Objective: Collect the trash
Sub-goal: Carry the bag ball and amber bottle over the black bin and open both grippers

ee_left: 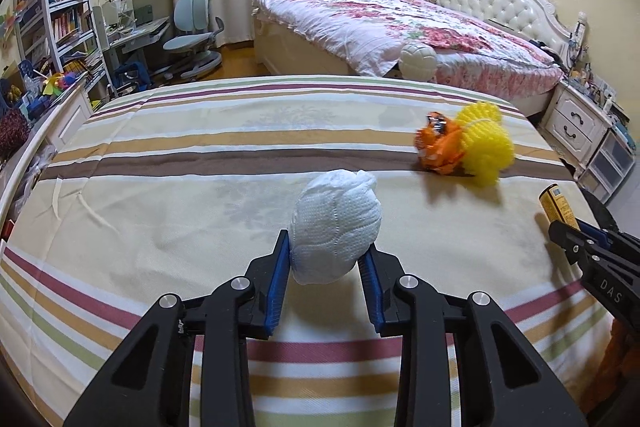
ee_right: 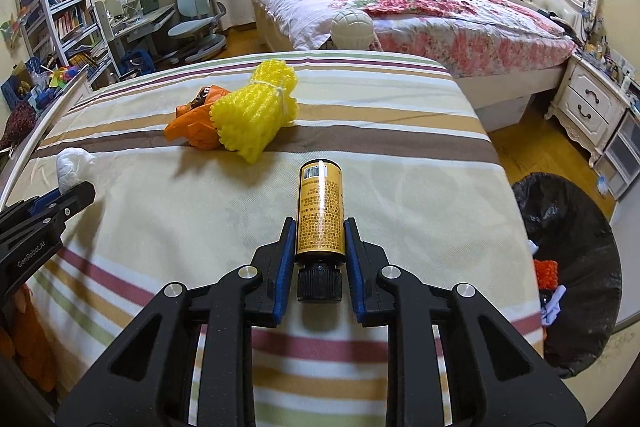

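The left gripper (ee_left: pixel 326 259) has its jaws clamped on a crumpled white tissue wad (ee_left: pixel 336 227), held near the front of the striped bed (ee_left: pixel 200 163); the right gripper (ee_right: pixel 320 239) has its jaws closed against both sides of a yellow bottle (ee_right: pixel 320 211), black cap toward the camera, label and barcode pointing away. Farther along the bed, a yellow foam net (ee_right: pixel 256 111) lies touching an orange wrapper (ee_right: pixel 196 123). The left wrist view shows only the bottle's far end at its right edge; the right wrist view shows only the top of the tissue wad at its left edge. Only the right wrist view shows the black-lined trash bin (ee_right: pixel 576 227) on the floor to the right of the bed, with scraps inside.
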Demonstrator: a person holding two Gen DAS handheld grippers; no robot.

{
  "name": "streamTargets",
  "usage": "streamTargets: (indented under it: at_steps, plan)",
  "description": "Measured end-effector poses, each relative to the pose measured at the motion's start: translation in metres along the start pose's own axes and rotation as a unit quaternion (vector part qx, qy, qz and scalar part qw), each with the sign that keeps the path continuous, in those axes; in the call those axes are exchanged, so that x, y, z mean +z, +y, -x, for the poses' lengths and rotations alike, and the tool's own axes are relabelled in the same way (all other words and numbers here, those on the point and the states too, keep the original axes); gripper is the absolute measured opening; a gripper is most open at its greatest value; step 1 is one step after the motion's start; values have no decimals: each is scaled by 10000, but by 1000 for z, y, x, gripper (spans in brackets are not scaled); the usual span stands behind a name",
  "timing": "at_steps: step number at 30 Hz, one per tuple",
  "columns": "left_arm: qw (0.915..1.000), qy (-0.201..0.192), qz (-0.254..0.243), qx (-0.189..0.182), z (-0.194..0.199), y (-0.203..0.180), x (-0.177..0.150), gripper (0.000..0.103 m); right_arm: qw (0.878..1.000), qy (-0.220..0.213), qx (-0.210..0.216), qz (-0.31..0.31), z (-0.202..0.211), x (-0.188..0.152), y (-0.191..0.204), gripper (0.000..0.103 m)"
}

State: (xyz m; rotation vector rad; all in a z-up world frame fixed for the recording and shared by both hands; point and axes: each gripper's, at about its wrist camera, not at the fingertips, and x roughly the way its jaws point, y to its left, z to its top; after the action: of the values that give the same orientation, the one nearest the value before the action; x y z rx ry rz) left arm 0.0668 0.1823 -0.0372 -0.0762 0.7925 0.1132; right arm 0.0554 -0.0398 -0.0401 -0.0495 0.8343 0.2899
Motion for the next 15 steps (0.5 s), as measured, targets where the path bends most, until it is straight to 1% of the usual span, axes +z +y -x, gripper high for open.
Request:
streamTargets:
  at_steps: [6, 15]
  plan:
    - [9996, -137, -153, -182, 14, -29, -4, 34, 9998, -165, -93, -118, 22, -12, -18, 23]
    - [9966, -375, -540, -486, 32, -86, -5, 34, 9976, -429, -330, -424, 52, -26, -57, 23]
